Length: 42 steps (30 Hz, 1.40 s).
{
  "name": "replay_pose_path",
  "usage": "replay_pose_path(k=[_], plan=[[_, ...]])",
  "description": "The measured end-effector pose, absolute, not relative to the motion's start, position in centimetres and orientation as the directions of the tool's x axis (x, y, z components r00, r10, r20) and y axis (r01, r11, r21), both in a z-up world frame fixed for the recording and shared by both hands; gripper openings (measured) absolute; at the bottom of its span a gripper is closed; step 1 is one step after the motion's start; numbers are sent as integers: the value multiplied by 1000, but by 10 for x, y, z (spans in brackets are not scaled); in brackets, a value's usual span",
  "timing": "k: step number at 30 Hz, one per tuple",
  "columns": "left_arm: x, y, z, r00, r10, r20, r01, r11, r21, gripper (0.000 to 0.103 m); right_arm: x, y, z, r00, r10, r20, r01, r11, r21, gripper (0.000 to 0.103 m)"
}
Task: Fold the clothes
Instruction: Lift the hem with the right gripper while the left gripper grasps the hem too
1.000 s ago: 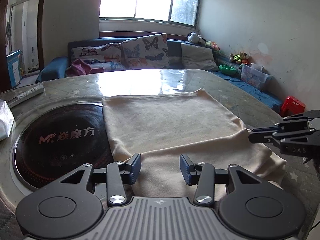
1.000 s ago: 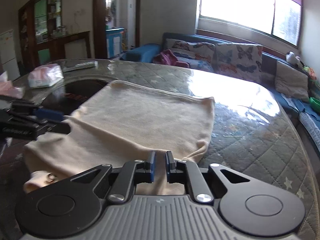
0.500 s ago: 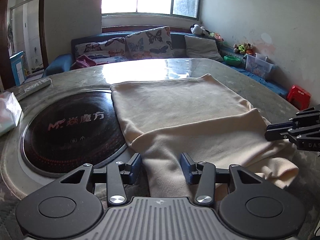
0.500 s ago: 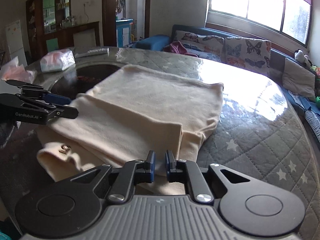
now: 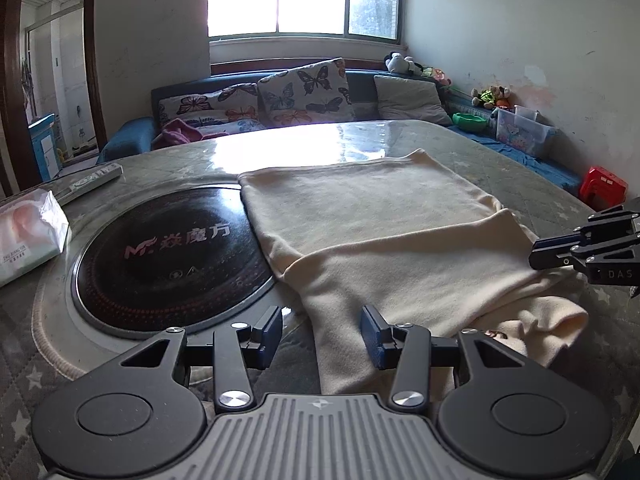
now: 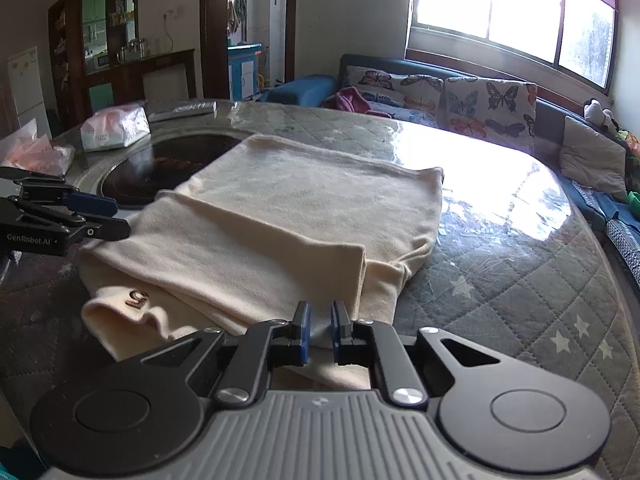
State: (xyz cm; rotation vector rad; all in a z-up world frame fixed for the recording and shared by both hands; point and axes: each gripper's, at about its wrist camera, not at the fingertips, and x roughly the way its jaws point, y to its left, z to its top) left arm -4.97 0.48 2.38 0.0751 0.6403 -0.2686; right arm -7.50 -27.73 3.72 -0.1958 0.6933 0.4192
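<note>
A cream garment (image 5: 380,220) (image 6: 300,208) lies on the quilted table (image 6: 500,280). Its near part is folded over the far part, and a cuff with a small logo (image 6: 136,298) sticks out at the front. My left gripper (image 5: 322,330) (image 6: 120,218) is open at the garment's near left edge, holding nothing. My right gripper (image 6: 320,330) (image 5: 534,254) has its pads close together at the near right edge, with shadowed cloth between them.
A black round hob (image 5: 168,252) is set into the table just left of the garment. A tissue packet (image 5: 28,236) and a remote (image 5: 92,180) lie beyond it. A sofa with butterfly cushions (image 5: 300,92) stands behind the table, and a red stool (image 5: 604,188) to its right.
Both grippers have drawn back toward the near edge of the table. The folded-over layer now lies flatter on the garment. The left gripper stays open and the right's narrow gap is unchanged.
</note>
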Motion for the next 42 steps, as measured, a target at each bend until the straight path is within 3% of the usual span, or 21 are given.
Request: replay_pose_path(k=[5,15,18,22,25,27,31,35,42], plan=[[-66,2,34,779,-227,-585,307,951,40,47,-78,-278,42,693,305,-653,-439,897,-47,9],[-119,-41,25,744,-350,-569,571,775,270,50,-102,-283,52,679,295,-672,-482,870,-105,11],[-119,-52,18,736,-368,-568,600,743,297,50,-109,-282,52,672,297,-678,-497,860,-116,20],[-119,-61,11,726,-399,-560,632,709,313,50,-118,-282,51,663,299,-686,-517,846,-131,22],[-118,-63,9,724,-414,-551,640,700,316,50,-125,-279,50,655,301,-693,-537,831,-146,33],[-118,-64,8,725,-422,-544,643,697,316,45,-131,-277,49,650,304,-696,-556,815,-164,34],[-114,-63,13,727,-443,-525,642,710,290,13,-142,-274,49,646,313,-697,-595,778,-202,42],[-101,-58,24,733,-453,-507,619,754,222,9,-149,-269,47,649,311,-694,-628,734,-258,50],[-71,-47,43,735,-470,-488,587,801,113,9,-143,-254,44,689,334,-644,-648,681,-340,50]])
